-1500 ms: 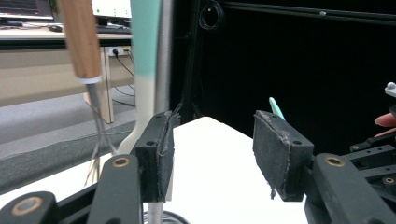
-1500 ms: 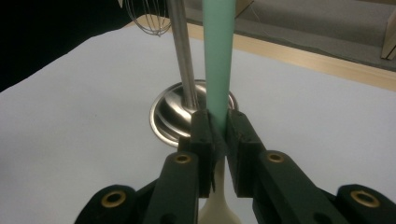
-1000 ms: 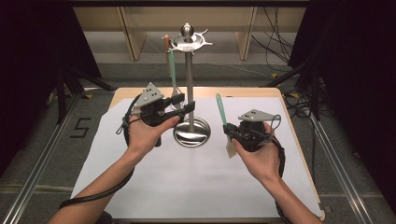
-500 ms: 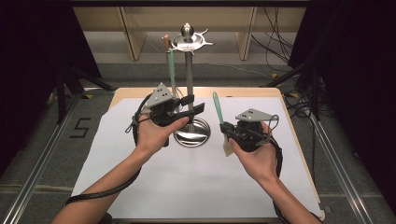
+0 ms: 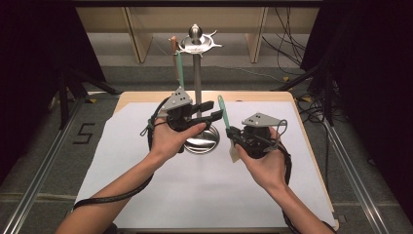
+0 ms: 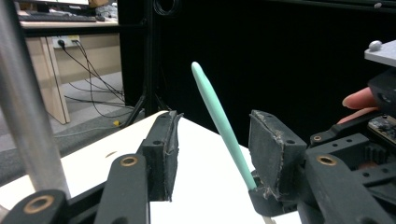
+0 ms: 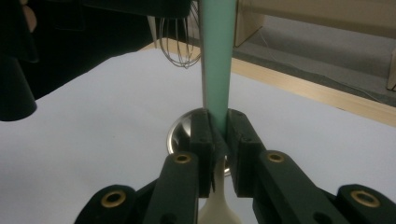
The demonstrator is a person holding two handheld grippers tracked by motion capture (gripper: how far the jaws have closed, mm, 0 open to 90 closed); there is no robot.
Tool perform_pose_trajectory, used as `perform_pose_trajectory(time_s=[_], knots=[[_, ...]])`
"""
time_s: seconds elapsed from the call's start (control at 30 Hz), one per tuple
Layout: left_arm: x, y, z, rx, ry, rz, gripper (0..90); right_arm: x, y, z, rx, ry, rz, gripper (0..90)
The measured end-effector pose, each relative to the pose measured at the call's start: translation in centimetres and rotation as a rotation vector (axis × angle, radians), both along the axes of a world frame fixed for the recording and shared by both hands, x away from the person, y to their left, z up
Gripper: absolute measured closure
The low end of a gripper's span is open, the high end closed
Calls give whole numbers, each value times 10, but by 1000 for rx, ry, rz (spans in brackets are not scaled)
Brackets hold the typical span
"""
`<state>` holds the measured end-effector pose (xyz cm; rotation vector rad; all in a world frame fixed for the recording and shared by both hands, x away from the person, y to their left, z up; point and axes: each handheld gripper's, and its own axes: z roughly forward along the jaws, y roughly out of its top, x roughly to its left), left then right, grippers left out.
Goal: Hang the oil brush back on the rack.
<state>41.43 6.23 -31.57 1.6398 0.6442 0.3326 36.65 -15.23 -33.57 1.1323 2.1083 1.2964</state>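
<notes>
While I check the high view first, my left gripper sits at mid-table just in front of the steel stand, its jaws apart and pointing right toward the green-handled spatula. That spatula stands nearly upright, handle up, tilted slightly left, pale blade end down, and it is clamped in my right gripper, right of the stand's round base. White paper covers the table. A second green-handled utensil hangs from the stand's top hooks, left of the pole, with a brown handle beside it.

Left gripper view: my jaws are wide apart, nothing between the pads. The spatula handle rises in the gap's line of sight but farther off, its lower end held in the other gripper at lower right. Stand pole blurred at far left. A fingertip shows at the right edge.

Right gripper view: my jaws are closed tight on the spatula, gripping where the green handle meets the pale blade; blade drops below the pads, handle runs up out of frame. Stand base lies just behind the jaws on the paper, and a wire whisk hangs farther back.
</notes>
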Motion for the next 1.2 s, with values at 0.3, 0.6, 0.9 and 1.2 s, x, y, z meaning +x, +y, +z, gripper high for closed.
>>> perform_pose_trajectory(time_s=[0.3, 0.6, 0.9, 1.2], knots=[[3, -7, -1, -8, 16, -32, 596, 0, 6, -1, -21, -23, 17, 826], [3, -6, 0, -40, 24, -39, 754, -3, 10, -3, -16, -60, 6, 826], [7, -5, 1, -98, 92, -138, 828, -4, 12, -4, -22, -61, 1, 812], [12, 11, 7, -27, 38, -161, 829, -8, 8, -7, -6, -72, 39, 604]])
